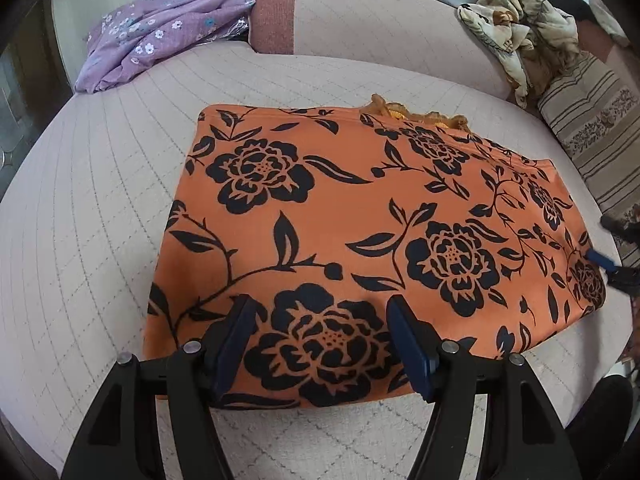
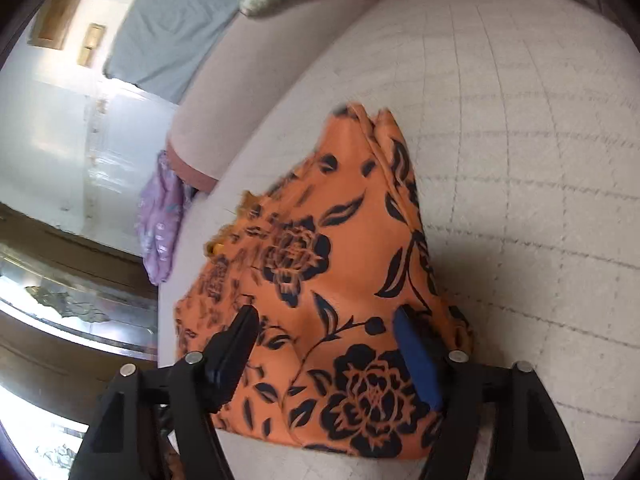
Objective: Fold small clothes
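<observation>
Left gripper (image 1: 320, 344) low over near edge of orange floral garment (image 1: 360, 232), fingers spread, fabric between them, ungripped. Right gripper (image 2: 326, 344) likewise spread over its own end. Bare quilted cushion (image 1: 100, 200) beyond left finger.

A lived-in home sitting room, quilted pink sofa (image 1: 100, 200) as work surface, purple floral garment (image 1: 160, 32) heaped at its far corner, striped cushion (image 1: 592, 132) against its backrest, panelled door (image 2: 116, 136) beyond.
</observation>
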`<state>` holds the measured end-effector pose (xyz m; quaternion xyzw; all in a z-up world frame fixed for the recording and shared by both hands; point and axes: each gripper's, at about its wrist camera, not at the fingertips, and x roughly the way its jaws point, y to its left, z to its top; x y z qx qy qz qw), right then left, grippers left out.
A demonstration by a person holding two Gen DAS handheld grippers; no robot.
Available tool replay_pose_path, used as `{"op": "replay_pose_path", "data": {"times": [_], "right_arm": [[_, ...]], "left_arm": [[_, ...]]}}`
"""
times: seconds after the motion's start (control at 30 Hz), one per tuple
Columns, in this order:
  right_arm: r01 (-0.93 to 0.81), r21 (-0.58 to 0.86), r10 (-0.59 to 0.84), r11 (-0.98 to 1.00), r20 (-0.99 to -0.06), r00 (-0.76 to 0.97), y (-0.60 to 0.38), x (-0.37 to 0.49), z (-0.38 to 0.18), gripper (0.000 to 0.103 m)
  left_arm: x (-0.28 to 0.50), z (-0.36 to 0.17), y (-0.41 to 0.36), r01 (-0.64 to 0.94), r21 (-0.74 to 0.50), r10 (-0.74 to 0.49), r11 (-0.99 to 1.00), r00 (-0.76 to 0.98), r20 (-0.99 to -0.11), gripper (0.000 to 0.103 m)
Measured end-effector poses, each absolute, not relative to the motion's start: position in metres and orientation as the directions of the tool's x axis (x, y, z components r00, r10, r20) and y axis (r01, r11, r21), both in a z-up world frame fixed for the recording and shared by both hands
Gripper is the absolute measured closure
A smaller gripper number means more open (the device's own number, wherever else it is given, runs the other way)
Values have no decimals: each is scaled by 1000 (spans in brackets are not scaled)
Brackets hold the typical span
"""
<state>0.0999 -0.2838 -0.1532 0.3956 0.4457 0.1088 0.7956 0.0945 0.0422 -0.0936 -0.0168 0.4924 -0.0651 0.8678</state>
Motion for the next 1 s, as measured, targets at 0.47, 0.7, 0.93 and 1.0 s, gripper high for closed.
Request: {"op": "replay_pose_path", "data": {"times": [0.47,0.7,0.93,1.0], "right_arm": [[307,803,509,511,-570,645,-359,209,-166,28],[200,774,544,601,-580,607,-354,190,-152,28],[171,554,441,815,-784,438,-304,238,-163,89],[140,525,401,840,-773,492,-299,234,-147,89]], "left_arm": [[100,-108,36,86,-66,-99,994,480,-872,29],[98,-112,29,97,-31,-75,995,499,-863,24],[99,-111,32,106,-28,-77,994,499,-863,23],[99,-112,31,107,-25,-76,994,505,-860,22]]}}
